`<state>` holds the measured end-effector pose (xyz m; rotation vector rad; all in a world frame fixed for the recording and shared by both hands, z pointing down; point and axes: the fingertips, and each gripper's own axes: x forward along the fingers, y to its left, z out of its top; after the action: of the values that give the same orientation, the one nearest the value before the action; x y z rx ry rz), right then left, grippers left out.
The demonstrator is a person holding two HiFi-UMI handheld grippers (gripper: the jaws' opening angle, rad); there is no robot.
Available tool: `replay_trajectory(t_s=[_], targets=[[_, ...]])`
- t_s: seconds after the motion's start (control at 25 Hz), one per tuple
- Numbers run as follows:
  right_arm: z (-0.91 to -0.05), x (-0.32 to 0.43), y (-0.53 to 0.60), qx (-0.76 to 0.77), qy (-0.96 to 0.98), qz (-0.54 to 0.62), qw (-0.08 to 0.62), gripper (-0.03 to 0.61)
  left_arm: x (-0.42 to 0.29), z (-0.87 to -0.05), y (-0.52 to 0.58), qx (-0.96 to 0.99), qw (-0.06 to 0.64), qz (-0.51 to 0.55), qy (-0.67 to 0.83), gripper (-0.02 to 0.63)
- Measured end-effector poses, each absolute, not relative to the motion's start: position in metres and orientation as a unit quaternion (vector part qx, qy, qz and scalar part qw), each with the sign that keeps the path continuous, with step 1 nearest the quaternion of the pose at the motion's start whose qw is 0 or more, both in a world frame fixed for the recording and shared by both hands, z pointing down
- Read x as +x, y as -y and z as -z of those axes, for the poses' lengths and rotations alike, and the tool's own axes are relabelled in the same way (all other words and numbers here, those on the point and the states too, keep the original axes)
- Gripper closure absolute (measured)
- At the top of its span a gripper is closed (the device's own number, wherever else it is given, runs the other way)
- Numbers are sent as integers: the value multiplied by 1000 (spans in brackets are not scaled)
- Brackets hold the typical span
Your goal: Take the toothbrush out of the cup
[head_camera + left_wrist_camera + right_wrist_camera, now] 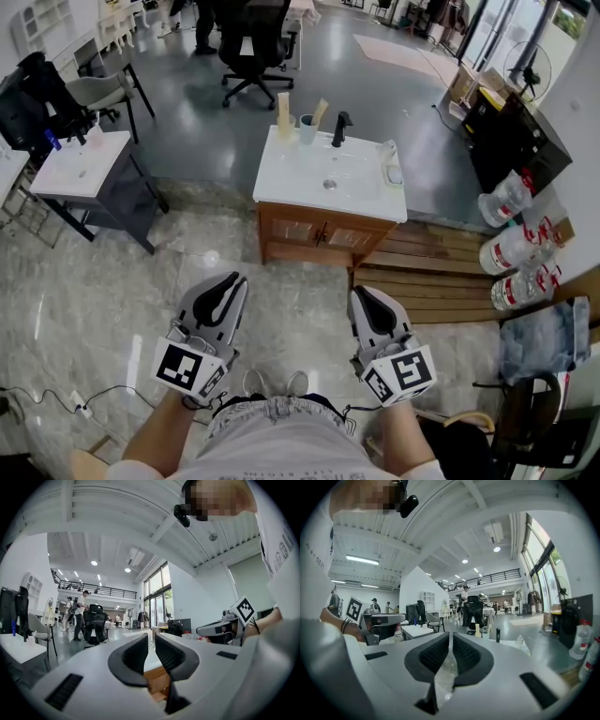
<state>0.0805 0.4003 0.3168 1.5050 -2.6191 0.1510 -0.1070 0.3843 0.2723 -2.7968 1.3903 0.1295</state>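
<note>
Observed: the person stands on the marble floor (112, 300), well back from the white-topped washstand table (291, 173), with the task not yet started. The cup (307, 128) stands upright at the table's far edge, just left of the black tap (340, 128). The toothbrush (320, 112) rests inside the cup, its pale upper end leaning out over the rim toward the tap. A tall pale item (283, 114) stands just left of the cup; what it is cannot be made out. Judgement: the brush leans because only the cup's rim supports it, so its free end offers the obvious gripping point. Left tool (228, 279): released, with the pads standing a narrow slit apart and nothing between them, only the distant room showing through the gap. Right tool (366, 296): likewise released and empty, with the same narrow gap. Pose: both hands are held close to the body at about waist height, side by side and apart. The tools point forward toward the table, roughly level, with their marker cubes turned up toward the head camera. Judgement: this is a neutral ready stance. The person must walk forward before either tool can reach the cup, and the jaws will likely need to part further to take the brush.
</note>
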Motion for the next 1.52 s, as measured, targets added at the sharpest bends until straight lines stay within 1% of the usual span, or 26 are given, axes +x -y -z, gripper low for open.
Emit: replay_trajectory(t_s=[0.56, 0.8, 1.12, 1.52], targets=[[-316, 80, -399, 489, 869, -56, 52, 482, -105, -277, -382, -894, 3, -35, -447, 483], [-315, 79, -398, 488, 869, -59, 50, 440, -105, -277, -380, -894, -1, -36, -447, 450], [-316, 82, -396, 487, 870, -64, 44, 389, -104, -281, -378, -891, -3, -34, -452, 420], [-319, 100, -392, 482, 873, -69, 35, 341, -88, -285, -374, -888, -5, -27, -460, 348]])
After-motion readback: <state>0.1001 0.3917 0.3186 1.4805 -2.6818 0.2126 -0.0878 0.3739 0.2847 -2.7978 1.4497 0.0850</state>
